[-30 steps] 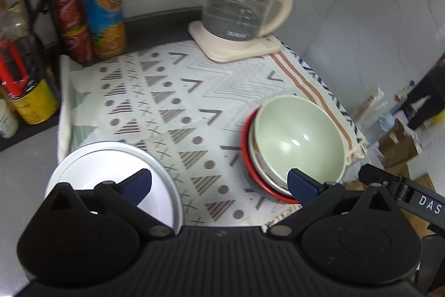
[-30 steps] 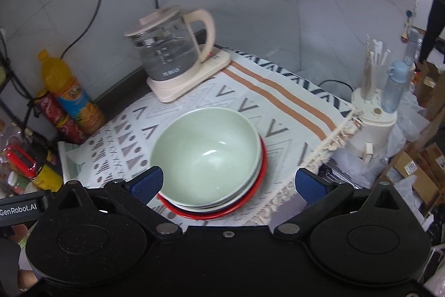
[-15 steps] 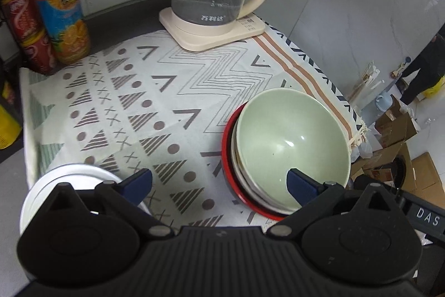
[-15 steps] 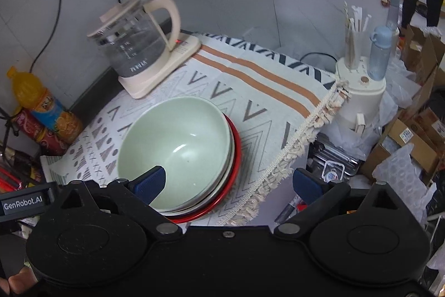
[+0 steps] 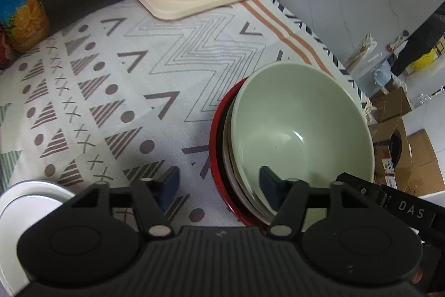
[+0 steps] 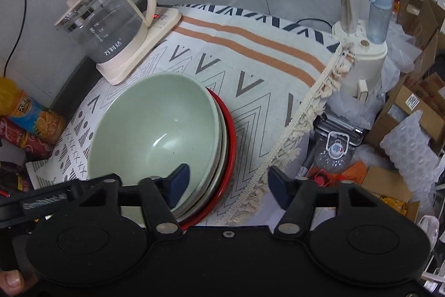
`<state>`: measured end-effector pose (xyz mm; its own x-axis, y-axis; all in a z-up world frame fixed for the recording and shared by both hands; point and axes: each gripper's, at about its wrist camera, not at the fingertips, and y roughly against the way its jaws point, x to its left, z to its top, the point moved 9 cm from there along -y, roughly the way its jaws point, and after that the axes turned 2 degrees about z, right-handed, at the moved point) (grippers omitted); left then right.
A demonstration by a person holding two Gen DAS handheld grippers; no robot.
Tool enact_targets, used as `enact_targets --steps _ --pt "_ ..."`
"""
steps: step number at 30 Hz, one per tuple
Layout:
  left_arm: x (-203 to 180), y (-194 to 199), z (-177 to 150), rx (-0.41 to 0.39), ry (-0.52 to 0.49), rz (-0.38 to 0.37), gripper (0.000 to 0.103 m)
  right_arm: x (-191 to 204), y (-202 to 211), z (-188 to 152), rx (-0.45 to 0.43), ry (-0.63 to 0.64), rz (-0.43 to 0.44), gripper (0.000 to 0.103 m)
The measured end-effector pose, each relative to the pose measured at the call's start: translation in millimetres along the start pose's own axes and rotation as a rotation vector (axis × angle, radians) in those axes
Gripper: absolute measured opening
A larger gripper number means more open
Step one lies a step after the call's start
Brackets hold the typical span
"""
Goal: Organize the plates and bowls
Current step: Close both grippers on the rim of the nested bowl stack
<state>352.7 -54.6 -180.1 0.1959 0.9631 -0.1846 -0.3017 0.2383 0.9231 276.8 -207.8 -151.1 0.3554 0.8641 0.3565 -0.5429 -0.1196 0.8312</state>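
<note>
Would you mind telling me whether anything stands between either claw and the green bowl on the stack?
Nothing visible does. The left claw and right claw each straddle a near rim of the green bowl, one finger inside it and one outside; both have just been closing, pads not yet pressing.

A glass kettle (image 6: 108, 24) on a cream base is seen at the far side of a patterned cloth (image 6: 250, 66) with orange stripes and a fringed right edge. At the far left, an orange drink bottle (image 5: 20, 4) is stood beside a red can (image 6: 25, 139). Off the cloth's right edge, a cream appliance (image 6: 361, 57) bearing a blue-capped bottle (image 6: 379, 16) is found, with cardboard boxes (image 6: 417, 102) and bubble wrap (image 6: 408, 146) beyond.
</note>
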Motion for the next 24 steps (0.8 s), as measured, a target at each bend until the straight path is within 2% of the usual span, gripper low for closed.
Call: enact_targets --steps 4,6,16,24 --pt "-2 -7 3 0.017 0.003 -0.046 0.039 2 -11 -1 0.023 -0.019 -0.003 0.041" --pt "-5 -12 2 0.041 0.002 -0.056 0.031 6 -13 -1 0.027 -0.021 0.003 0.032" --pt "-3 -9 5 0.032 -0.01 -0.041 0.029 11 -19 1 0.022 0.013 -0.037 0.026" --pt "6 4 6 -0.002 0.011 -0.029 0.029 18 -18 -1 0.017 0.029 -0.02 0.025"
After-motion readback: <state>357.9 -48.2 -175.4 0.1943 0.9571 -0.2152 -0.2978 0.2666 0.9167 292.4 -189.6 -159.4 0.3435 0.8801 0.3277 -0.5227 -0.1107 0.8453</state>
